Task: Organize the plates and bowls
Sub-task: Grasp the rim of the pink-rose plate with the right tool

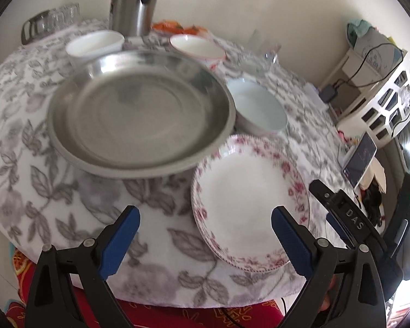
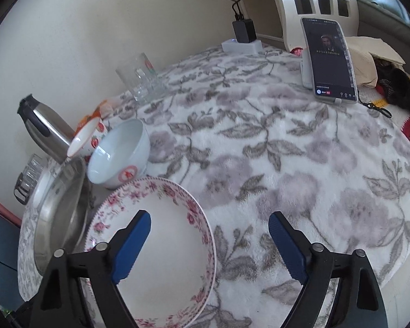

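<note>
Steel tray [image 1: 139, 114]: biggest piece, stacked on another tray at the table's middle; I'd judge it the base to build beside.
Floral plates [image 1: 248, 202]: stacked just right of the tray, rim toward me; I'd slide one finger under the near edge.
Pale bowl [image 1: 259, 106]: behind the plates, touching the tray.
Left gripper [image 1: 205, 235]: fingers wide, holding nothing.
Right gripper [image 2: 209, 243]: spread wide, empty, left finger above the plates.

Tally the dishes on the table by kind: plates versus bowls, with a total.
Steel plates: 1, the large steel plate.
Floral plates: 1, the floral plate.
Bowls: 3, the pale blue bowl, the red-rimmed bowl and the white bowl.
Total: 5.
</note>
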`<state>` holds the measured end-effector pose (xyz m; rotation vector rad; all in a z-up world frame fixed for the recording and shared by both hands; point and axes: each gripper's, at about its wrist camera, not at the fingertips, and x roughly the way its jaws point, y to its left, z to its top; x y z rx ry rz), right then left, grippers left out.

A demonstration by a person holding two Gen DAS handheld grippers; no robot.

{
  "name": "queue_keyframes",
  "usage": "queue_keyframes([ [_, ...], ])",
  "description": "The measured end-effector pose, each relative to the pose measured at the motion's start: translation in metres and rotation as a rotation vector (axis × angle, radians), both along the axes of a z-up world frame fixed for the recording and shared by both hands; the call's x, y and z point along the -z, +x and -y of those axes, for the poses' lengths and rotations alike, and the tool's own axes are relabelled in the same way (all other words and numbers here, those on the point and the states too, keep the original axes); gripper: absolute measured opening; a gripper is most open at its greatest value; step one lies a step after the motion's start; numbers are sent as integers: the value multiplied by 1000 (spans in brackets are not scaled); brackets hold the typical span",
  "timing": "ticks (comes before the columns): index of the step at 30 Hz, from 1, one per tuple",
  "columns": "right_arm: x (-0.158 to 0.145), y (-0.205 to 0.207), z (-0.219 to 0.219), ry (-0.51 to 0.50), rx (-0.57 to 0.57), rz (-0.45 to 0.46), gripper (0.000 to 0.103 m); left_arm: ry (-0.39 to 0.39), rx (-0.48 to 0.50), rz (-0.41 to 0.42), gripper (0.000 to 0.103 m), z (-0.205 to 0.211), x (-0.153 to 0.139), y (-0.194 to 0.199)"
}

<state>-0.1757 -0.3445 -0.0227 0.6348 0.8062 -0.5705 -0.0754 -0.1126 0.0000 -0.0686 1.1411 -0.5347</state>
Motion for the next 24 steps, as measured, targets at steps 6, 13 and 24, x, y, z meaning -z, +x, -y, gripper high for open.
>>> queue_keyframes([
  [6,10,4,-2,5,-12,-46,83,13,5,-66,88,7,16,2],
  [13,14,7,-2,11,-10,-75,53,0,-7,-111,70,15,26,7],
  [24,17,12,-4,38,-27,-61,16,-14,-20,-162,44,22,35,11],
])
